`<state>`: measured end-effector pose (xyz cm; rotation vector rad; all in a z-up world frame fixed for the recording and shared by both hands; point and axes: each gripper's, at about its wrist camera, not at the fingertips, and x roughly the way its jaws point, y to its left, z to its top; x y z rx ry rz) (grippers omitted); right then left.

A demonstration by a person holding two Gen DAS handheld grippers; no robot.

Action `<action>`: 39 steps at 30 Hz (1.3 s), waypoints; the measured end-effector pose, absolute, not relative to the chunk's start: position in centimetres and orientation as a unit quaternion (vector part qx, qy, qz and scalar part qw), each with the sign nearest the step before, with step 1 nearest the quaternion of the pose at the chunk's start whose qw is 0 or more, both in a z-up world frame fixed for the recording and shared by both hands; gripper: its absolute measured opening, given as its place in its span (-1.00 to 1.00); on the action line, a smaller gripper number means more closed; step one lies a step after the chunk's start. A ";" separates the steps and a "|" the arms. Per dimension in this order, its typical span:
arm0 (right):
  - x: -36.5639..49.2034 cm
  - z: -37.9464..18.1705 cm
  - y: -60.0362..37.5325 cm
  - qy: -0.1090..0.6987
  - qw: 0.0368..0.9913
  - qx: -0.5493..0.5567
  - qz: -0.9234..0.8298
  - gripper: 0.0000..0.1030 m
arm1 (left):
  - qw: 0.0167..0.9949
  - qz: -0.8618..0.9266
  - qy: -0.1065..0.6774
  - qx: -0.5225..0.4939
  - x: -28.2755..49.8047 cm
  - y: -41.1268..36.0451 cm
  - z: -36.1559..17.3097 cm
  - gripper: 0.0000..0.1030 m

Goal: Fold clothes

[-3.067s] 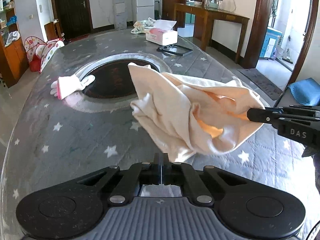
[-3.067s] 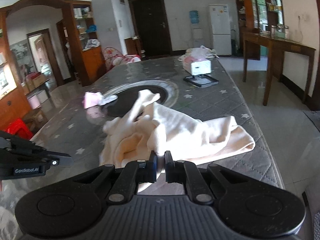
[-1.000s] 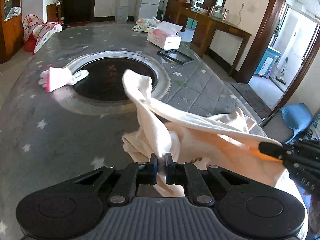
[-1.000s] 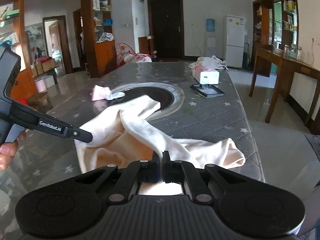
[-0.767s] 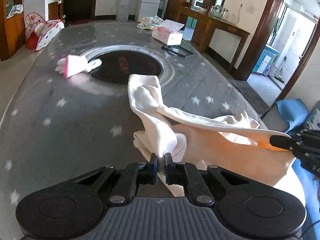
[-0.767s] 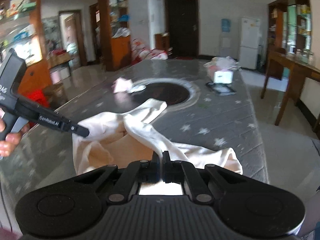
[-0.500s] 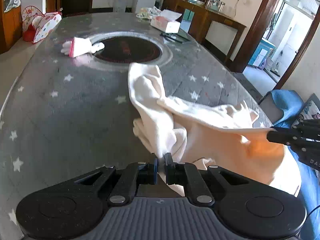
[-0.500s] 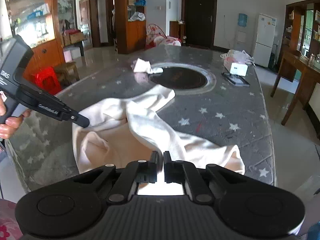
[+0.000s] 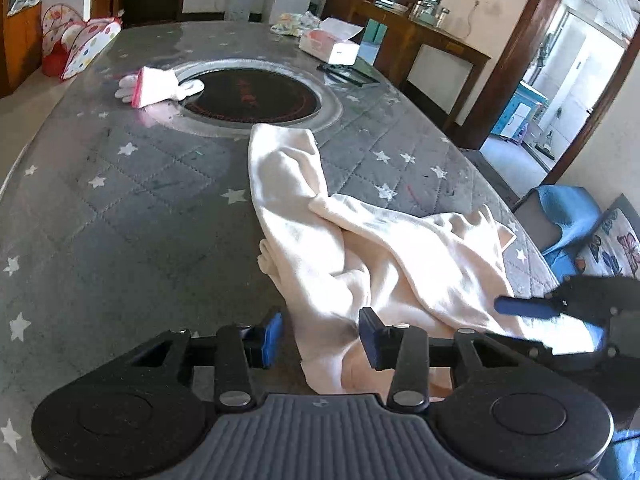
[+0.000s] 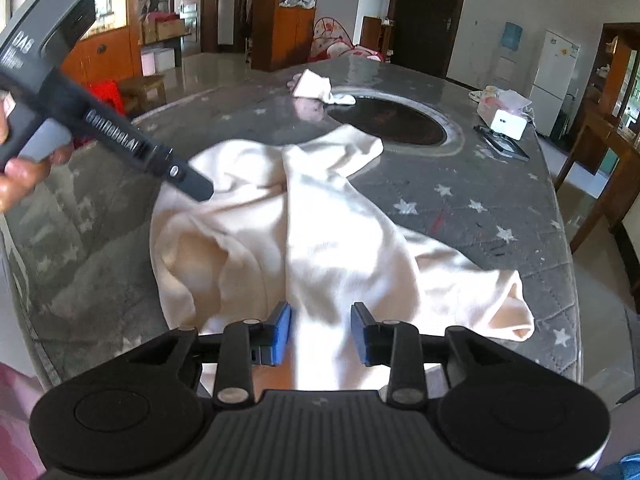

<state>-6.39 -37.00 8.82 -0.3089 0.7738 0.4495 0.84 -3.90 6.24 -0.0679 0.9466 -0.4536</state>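
A cream garment (image 9: 360,240) lies crumpled on the grey star-patterned table (image 9: 120,208), its near edge hanging over the table's front. It also shows in the right wrist view (image 10: 312,240). My left gripper (image 9: 320,338) is open, its blue pads either side of the garment's near left edge. My right gripper (image 10: 320,334) is open over the garment's near edge. The right gripper's fingers (image 9: 528,308) show at the right of the left wrist view. The left gripper's finger (image 10: 188,180) reaches over the garment's left part in the right wrist view.
A dark round inset (image 9: 252,98) sits mid-table with a pink and white cloth (image 9: 154,86) beside it. A tissue box (image 9: 330,46) and a flat black tray (image 9: 348,74) stand further back. A blue cushion (image 9: 568,216) lies beyond the table's right edge.
Both grippers have opened and let go of the garment, which now lies slack on the table. Both grippers stand closer to the table's near edge.
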 end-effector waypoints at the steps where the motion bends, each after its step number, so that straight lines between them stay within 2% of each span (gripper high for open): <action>1: -6.4 8.7 -37.1 0.373 0.890 -0.153 0.213 -0.36 | 0.864 -0.215 0.454 -0.037 1.2 -3.8 6.0 -0.14; 4: -6.4 8.5 -37.6 0.381 0.888 -0.152 0.208 -0.39 | 0.860 -0.217 0.459 -0.052 2.0 -3.6 5.4 -0.19; 5: -6.4 8.4 -37.7 0.385 0.886 -0.152 0.208 -0.39 | 0.858 -0.220 0.460 -0.057 2.1 -3.5 5.2 -0.27; 6: -6.5 8.4 -37.8 0.387 0.885 -0.153 0.209 -0.45 | 0.857 -0.224 0.460 -0.060 2.2 -3.5 5.2 -0.52; 8: -6.6 8.3 -37.8 0.391 0.881 -0.161 0.213 -0.46 | 0.855 -0.234 0.458 -0.066 2.3 -3.4 5.2 -0.60; 9: -6.6 8.3 -37.8 0.392 0.879 -0.164 0.214 -0.46 | 0.854 -0.239 0.457 -0.069 2.3 -3.4 5.2 -0.71; 14: -6.8 7.9 -37.7 0.400 0.875 -0.172 0.210 -0.44 | 0.854 -0.247 0.452 -0.067 2.4 -3.7 5.5 -0.73; 16: -7.2 7.8 -37.4 0.394 0.876 -0.185 0.209 -0.59 | 0.854 -0.244 0.455 -0.062 2.5 -3.9 5.4 -0.69; 17: -7.3 7.9 -37.5 0.392 0.876 -0.186 0.211 -0.78 | 0.854 -0.243 0.456 -0.059 2.6 -4.0 5.3 -0.65; 19: -7.4 8.3 -37.7 0.386 0.879 -0.184 0.211 -0.84 | 0.853 -0.244 0.458 -0.062 2.8 -4.0 5.2 -0.55; 20: -7.4 8.6 -37.8 0.380 0.882 -0.186 0.208 -0.88 | 0.852 -0.245 0.458 -0.064 2.9 -4.0 5.2 -0.41; 22: -7.4 9.2 -38.1 0.369 0.887 -0.186 0.203 -0.89 | 0.850 -0.248 0.460 -0.068 3.1 -4.0 5.0 -0.47; 23: -7.3 9.6 -38.3 0.364 0.890 -0.187 0.201 -0.90 | 0.849 -0.250 0.461 -0.069 3.3 -4.0 4.8 -0.56; 24: -7.2 10.0 -38.3 0.357 0.893 -0.191 0.197 -0.90 | 0.848 -0.251 0.462 -0.071 3.3 -4.1 4.8 -0.81; 29: -5.6 13.1 -38.8 0.311 0.912 -0.205 0.174 -0.91 | 0.857 -0.250 0.446 -0.070 3.8 -3.9 5.9 -0.88; 39: 2.4 21.1 -38.7 0.208 0.949 -0.206 0.118 -0.92 | 0.899 -0.209 0.375 -0.088 8.7 -2.2 13.1 -0.90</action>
